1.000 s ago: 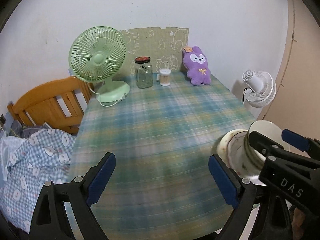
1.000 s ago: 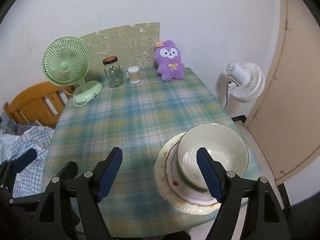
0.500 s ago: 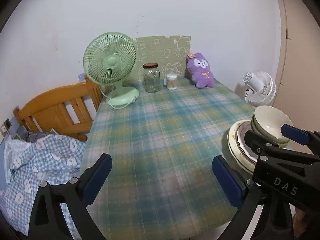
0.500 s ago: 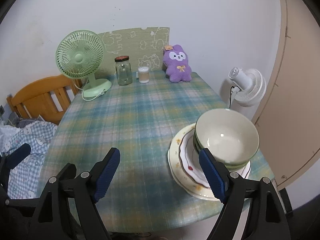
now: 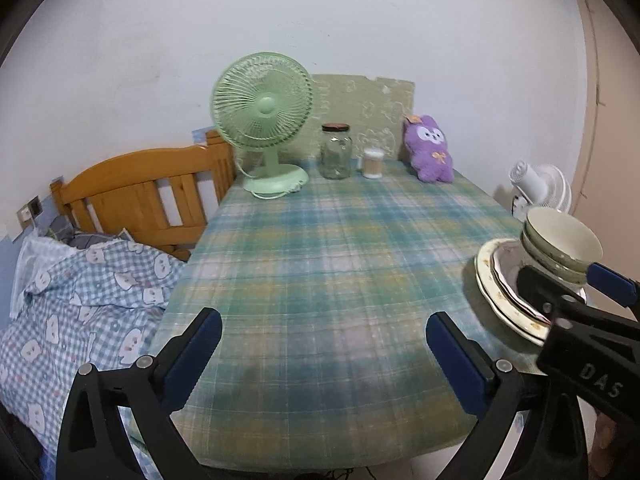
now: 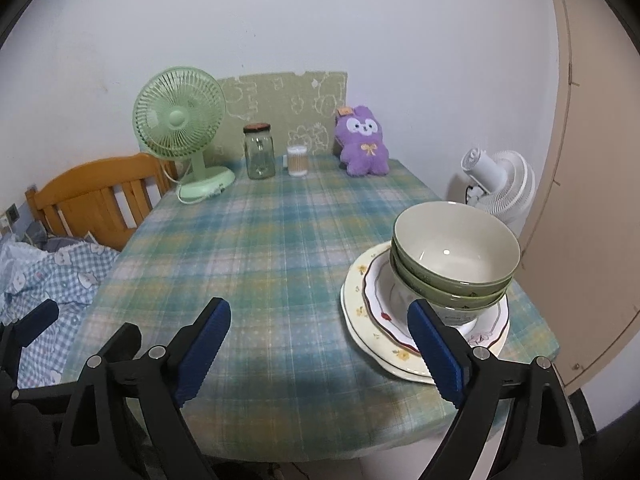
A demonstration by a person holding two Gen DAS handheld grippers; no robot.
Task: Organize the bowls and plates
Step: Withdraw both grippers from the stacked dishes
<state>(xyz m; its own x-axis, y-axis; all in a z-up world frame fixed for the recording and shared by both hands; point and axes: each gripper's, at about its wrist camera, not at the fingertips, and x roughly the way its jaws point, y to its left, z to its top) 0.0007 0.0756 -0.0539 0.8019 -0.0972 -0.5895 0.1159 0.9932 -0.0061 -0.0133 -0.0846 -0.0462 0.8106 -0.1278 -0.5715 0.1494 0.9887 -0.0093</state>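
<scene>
You face a plain white wall (image 6: 360,20) behind a table under a blue-green plaid cloth (image 6: 280,248). Against the wall leans a green patterned board (image 6: 288,100). To your left stands a wooden headboard (image 5: 132,196) with checked blue bedding (image 5: 80,292) bunched below it. On your right a beige door (image 6: 592,160) closes the corner, with a white floor fan (image 6: 504,184) just before it.
</scene>
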